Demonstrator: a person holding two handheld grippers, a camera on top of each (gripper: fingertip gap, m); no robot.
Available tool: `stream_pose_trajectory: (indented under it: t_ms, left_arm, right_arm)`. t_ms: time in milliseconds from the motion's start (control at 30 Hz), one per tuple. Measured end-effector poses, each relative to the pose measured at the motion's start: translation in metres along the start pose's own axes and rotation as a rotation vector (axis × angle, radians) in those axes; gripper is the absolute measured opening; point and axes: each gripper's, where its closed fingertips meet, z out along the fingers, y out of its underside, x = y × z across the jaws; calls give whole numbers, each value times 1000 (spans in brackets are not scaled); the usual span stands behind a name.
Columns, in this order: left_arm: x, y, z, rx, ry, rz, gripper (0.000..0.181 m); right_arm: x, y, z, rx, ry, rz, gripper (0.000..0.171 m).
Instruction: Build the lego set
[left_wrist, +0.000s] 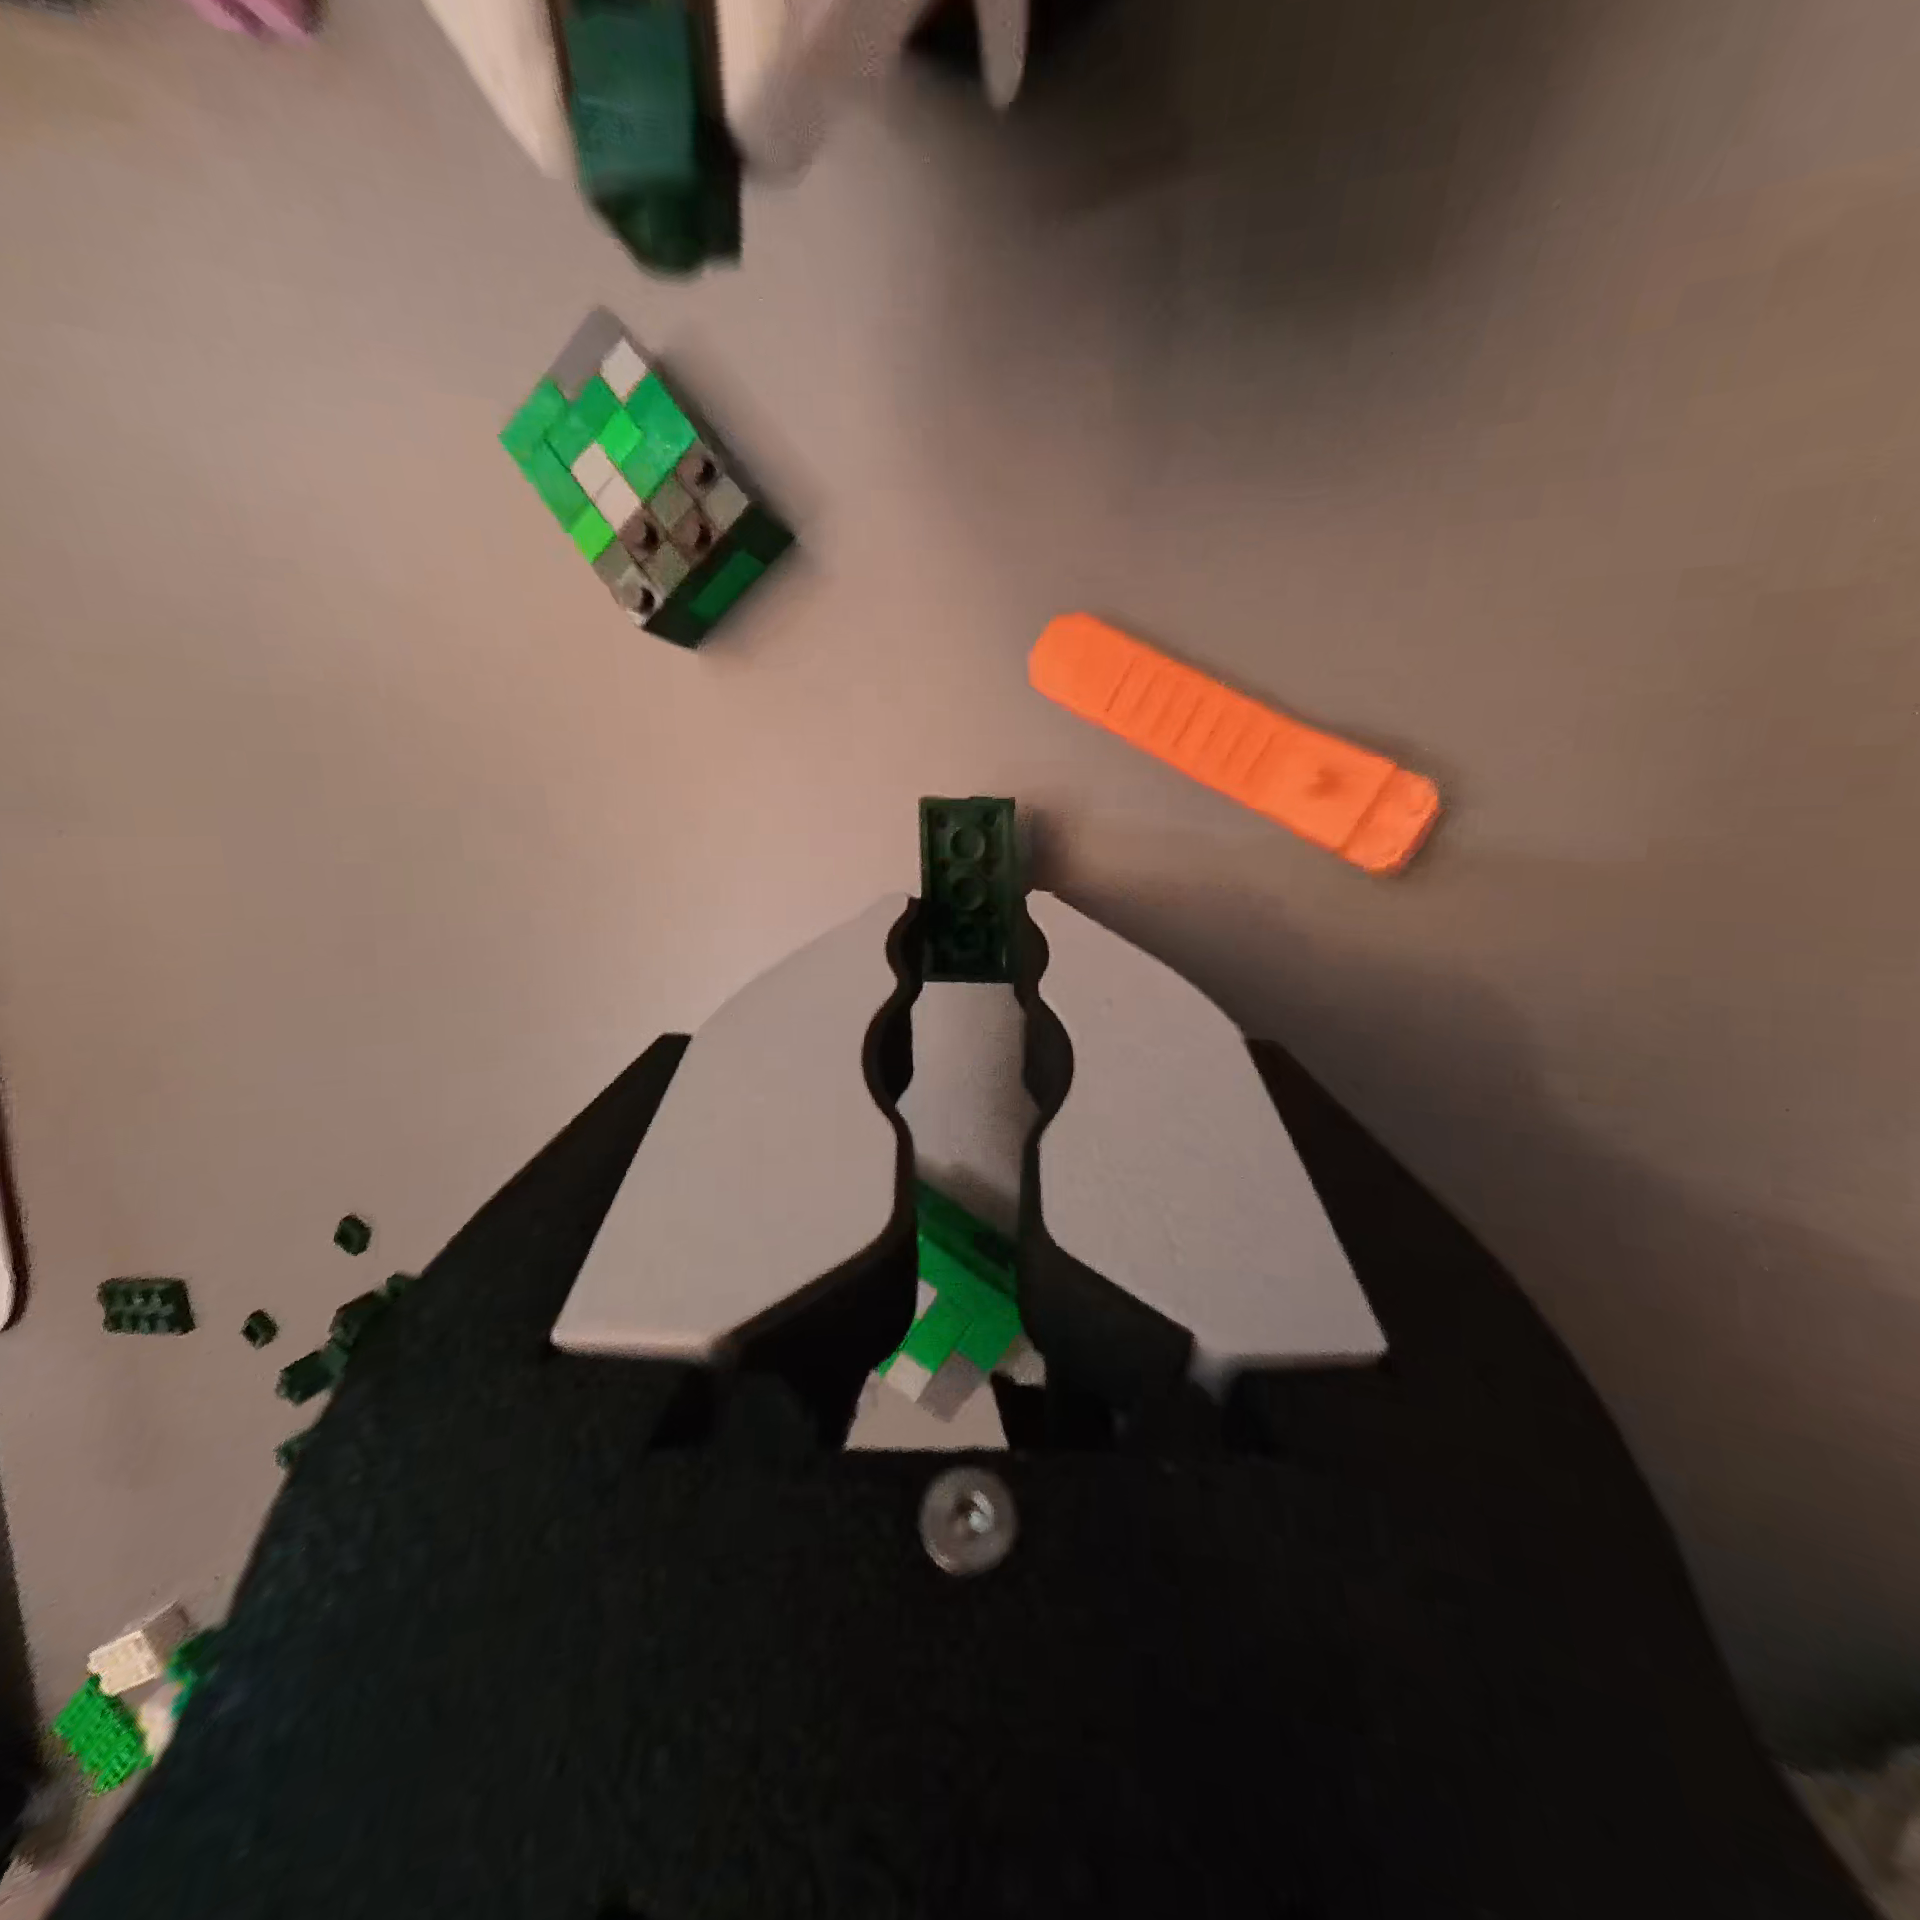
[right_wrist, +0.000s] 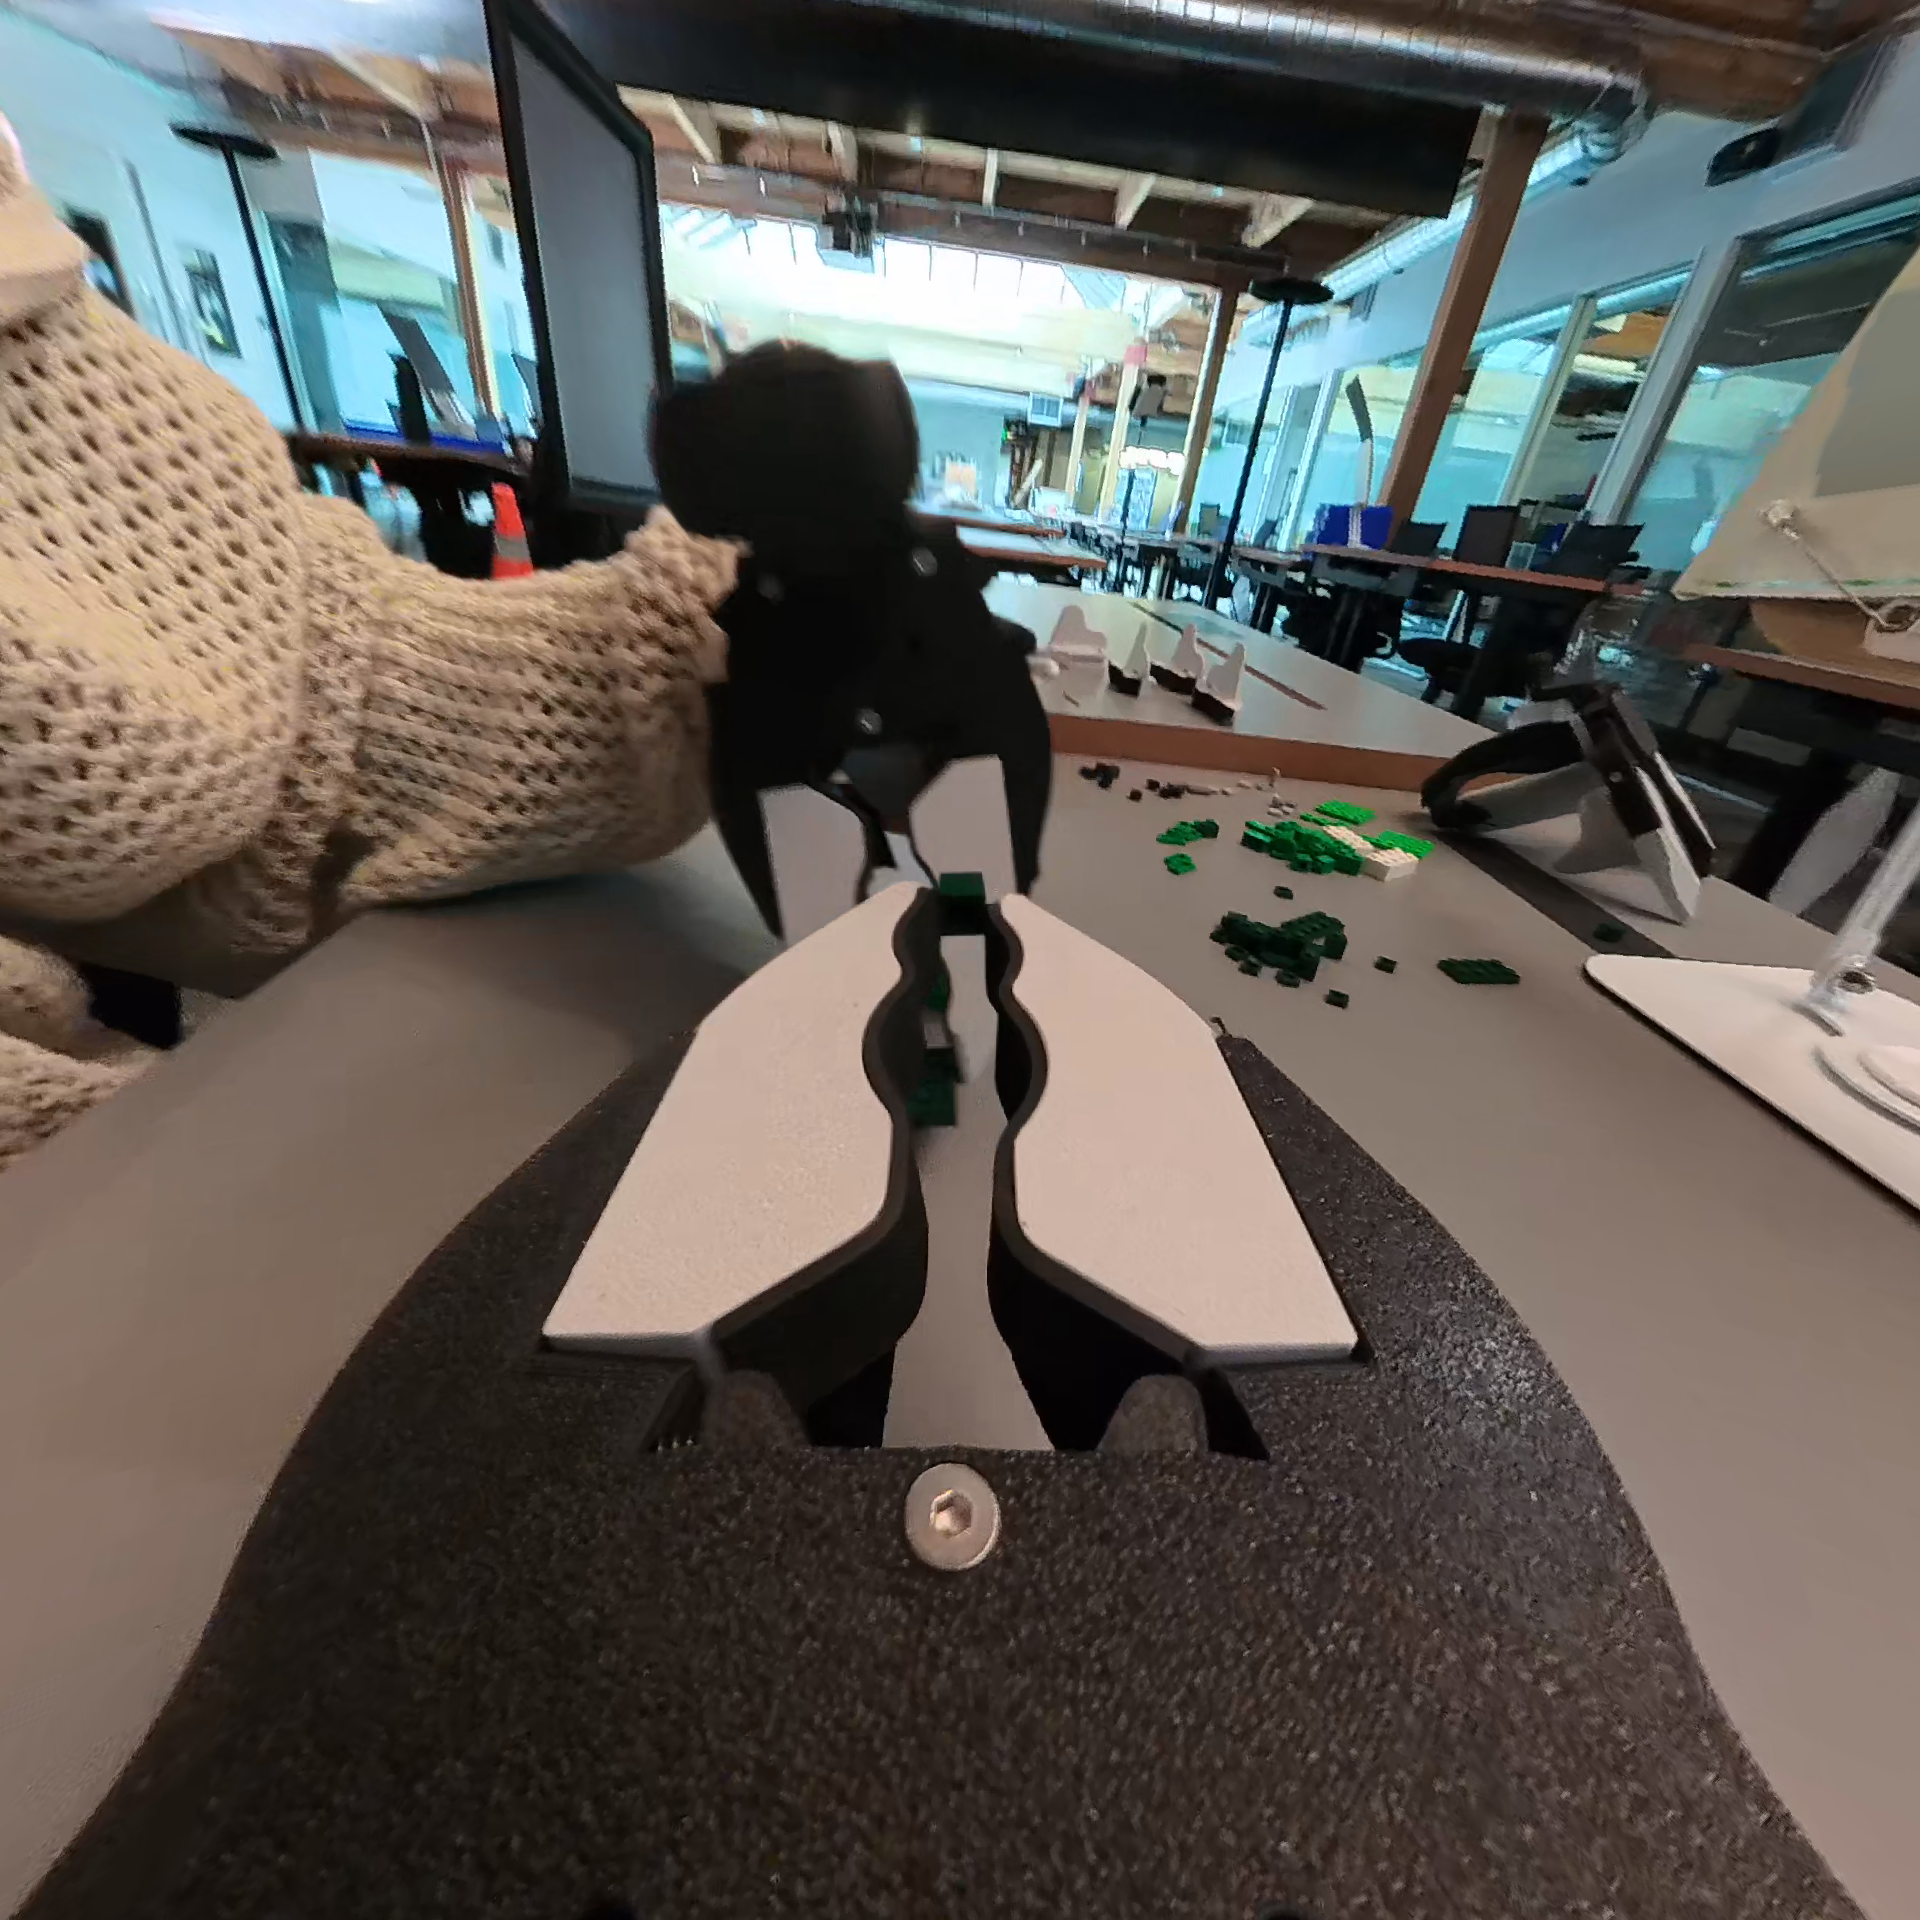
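Observation:
My left gripper (left_wrist: 966, 920) is shut on a dark green plate (left_wrist: 968, 857) that sticks out past its tips, held over the grey table. A green and grey lego assembly (left_wrist: 644, 478) lies on the table ahead to the left. My right gripper (right_wrist: 961, 914) is shut on a dark green block (right_wrist: 961, 896). In the left wrist view that block (left_wrist: 649, 135) shows blurred at the top, between the right gripper's white fingers. A second green and grey assembly (left_wrist: 961, 1320) shows through the gap behind my left fingers.
An orange brick separator (left_wrist: 1236, 738) lies to the right of the plate. Loose dark green pieces (left_wrist: 145, 1304) lie at the lower left. Piles of green bricks (right_wrist: 1320, 842), a spare gripper (right_wrist: 1600, 810) and a white stand base (right_wrist: 1766, 1039) are at the right. A knitted sleeve (right_wrist: 260, 675) is at the left. Across from one pair of fingers to the other is roughly 10 cm.

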Motion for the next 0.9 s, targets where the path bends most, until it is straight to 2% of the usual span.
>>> stream_pose_trajectory:
  t_ms: [200,333,433,500,667,900]
  left_arm:
    - [-4,-13,-7,134,-159,-3,17]
    - [-30,-16,-21,233,-375,-25,17]
    - [-30,-40,-31,455,-329,-113,17]
    - [-29,-50,-32,530,-315,-138,17]
    - [-20,-49,-9,433,-303,-76,17]
    - [-14,-50,-8,453,-251,-102,16]
  right_arm:
    - [1,12,3,-106,15,-51,7]
    - [16,31,-5,-276,137,-198,7]
    - [18,51,-13,-428,189,-241,7]
    - [15,53,-14,-454,222,-261,8]
    - [3,55,-13,-477,223,-274,8]
    - [0,62,-11,-525,205,-308,8]
